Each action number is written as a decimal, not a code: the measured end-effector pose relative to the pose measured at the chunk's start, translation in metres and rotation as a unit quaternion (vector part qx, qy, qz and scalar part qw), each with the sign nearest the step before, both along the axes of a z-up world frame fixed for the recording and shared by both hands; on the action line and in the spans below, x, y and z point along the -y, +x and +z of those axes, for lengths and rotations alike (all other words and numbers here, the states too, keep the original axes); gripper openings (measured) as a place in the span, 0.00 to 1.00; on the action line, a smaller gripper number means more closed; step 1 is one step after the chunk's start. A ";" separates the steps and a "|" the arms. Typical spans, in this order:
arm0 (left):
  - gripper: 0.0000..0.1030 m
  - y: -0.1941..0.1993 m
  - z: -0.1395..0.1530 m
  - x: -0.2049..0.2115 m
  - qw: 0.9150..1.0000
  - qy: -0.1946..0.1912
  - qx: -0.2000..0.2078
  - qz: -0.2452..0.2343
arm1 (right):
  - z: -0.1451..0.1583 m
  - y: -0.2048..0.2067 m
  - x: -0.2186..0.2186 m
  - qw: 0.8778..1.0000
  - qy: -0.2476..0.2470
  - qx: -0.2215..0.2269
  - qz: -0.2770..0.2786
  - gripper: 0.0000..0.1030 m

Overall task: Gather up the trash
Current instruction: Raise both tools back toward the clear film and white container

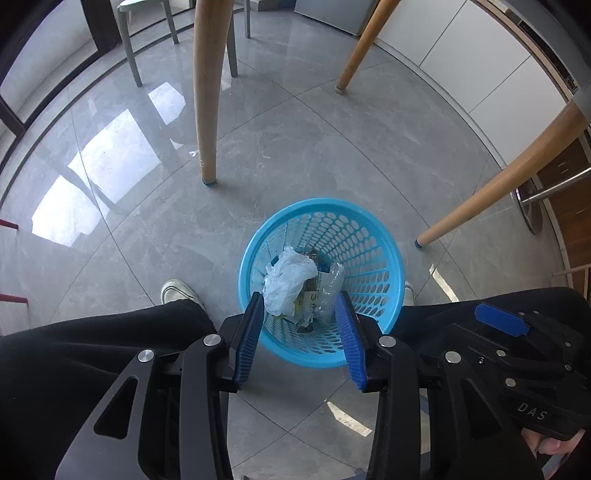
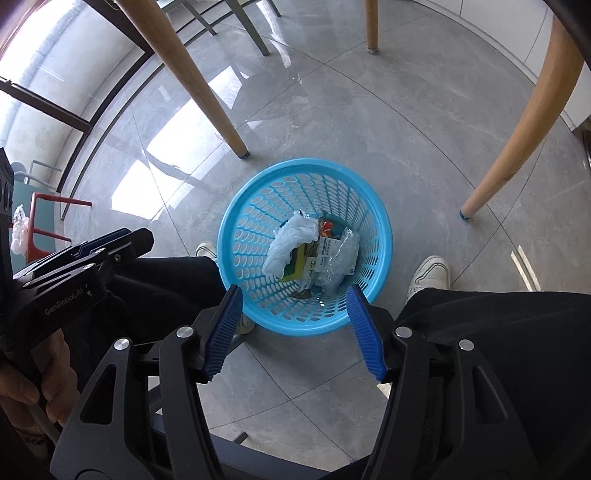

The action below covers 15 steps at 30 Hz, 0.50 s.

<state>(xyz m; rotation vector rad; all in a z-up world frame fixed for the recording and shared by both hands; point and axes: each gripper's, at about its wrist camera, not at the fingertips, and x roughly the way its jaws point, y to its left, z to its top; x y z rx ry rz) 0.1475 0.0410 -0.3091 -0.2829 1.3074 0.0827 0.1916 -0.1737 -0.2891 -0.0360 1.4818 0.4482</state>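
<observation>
A blue perforated waste basket (image 1: 373,236) stands on the grey tiled floor; it also shows in the right wrist view (image 2: 258,221). Inside lie a crumpled white plastic bag (image 1: 288,280), clear wrap (image 1: 328,291) and printed packaging (image 2: 317,254). My left gripper (image 1: 301,328) is open and empty, hovering above the basket's near rim. My right gripper (image 2: 293,325) is open and empty, also above the near rim. The right gripper's body shows at the right of the left wrist view (image 1: 509,354), and the left gripper's body shows at the left of the right wrist view (image 2: 85,258).
Wooden table legs (image 1: 208,92) (image 1: 506,184) stand around the basket. The person's black-trousered legs and white shoes (image 2: 430,277) flank it. A green chair (image 1: 147,33) is at the back, a red-framed chair (image 2: 44,218) at the left, cabinets at the right.
</observation>
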 end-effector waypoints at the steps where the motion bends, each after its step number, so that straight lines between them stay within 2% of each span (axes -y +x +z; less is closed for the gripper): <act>1: 0.42 -0.001 0.005 0.000 1.000 0.012 0.005 -0.002 | 0.005 -0.003 0.001 1.000 0.007 0.004 0.002 0.57; 5: 0.46 -0.010 0.032 -0.006 0.999 0.024 0.032 0.001 | 0.028 -0.014 0.007 0.999 0.018 0.029 0.013 0.58; 8: 0.48 -0.020 0.050 -0.010 0.998 0.030 0.049 0.004 | 0.047 -0.021 0.014 0.998 0.025 0.049 0.011 0.63; 10: 0.49 -0.026 0.060 -0.010 0.998 0.036 0.058 0.002 | 0.059 -0.026 0.019 0.998 0.033 0.057 0.010 0.63; 15: 0.52 -0.042 0.082 -0.006 0.995 0.064 0.078 -0.006 | 0.082 -0.034 0.032 0.995 0.055 0.077 0.007 0.66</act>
